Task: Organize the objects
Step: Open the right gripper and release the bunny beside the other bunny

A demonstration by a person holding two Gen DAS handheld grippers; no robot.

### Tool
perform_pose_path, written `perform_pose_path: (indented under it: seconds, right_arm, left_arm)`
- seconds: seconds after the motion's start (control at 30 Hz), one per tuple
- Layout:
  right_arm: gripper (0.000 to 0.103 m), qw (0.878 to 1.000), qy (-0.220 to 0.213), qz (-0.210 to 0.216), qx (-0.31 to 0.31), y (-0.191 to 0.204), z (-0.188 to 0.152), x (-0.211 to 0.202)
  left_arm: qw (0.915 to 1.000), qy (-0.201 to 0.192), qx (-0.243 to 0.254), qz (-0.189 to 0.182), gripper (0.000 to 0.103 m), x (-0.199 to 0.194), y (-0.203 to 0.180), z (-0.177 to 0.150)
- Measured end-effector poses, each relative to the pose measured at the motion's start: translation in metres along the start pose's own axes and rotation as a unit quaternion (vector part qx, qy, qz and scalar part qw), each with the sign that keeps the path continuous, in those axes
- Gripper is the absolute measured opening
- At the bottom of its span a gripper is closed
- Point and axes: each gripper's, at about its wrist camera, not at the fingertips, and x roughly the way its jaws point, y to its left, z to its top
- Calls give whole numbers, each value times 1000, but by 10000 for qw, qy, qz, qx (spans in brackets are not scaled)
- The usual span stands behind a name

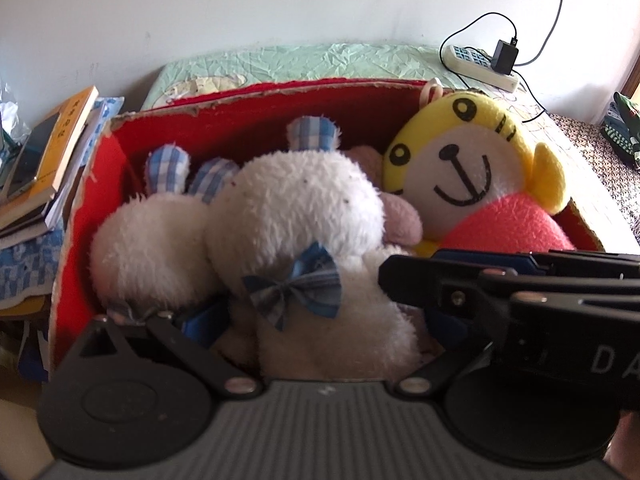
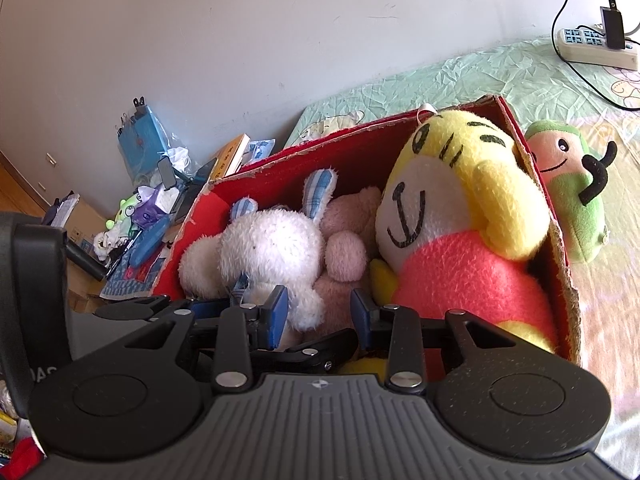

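Red box (image 2: 304,160) at frame centre holds a white rabbit (image 1: 296,216). Left gripper (image 1: 320,320) spread wide; right gripper (image 2: 320,312) part-open, both empty.

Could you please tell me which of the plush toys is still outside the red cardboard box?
The green plush toy with the pink smiling face; it sits on the bed beside the box's right wall.

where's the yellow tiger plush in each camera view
Left wrist view: the yellow tiger plush is at upper right, in the box's right end.
Right wrist view: the yellow tiger plush is right of centre, against the box's right wall.
Shared landmark: the red cardboard box.
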Motion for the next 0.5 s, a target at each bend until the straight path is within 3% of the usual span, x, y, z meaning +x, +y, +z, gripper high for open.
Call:
perform_pose_path:
  seconds: [0.5]
  right_arm:
    - [37, 9990, -185, 387, 100, -6, 9, -21]
  left_arm:
    - [9988, -265, -82, 413, 102, -27, -9, 10]
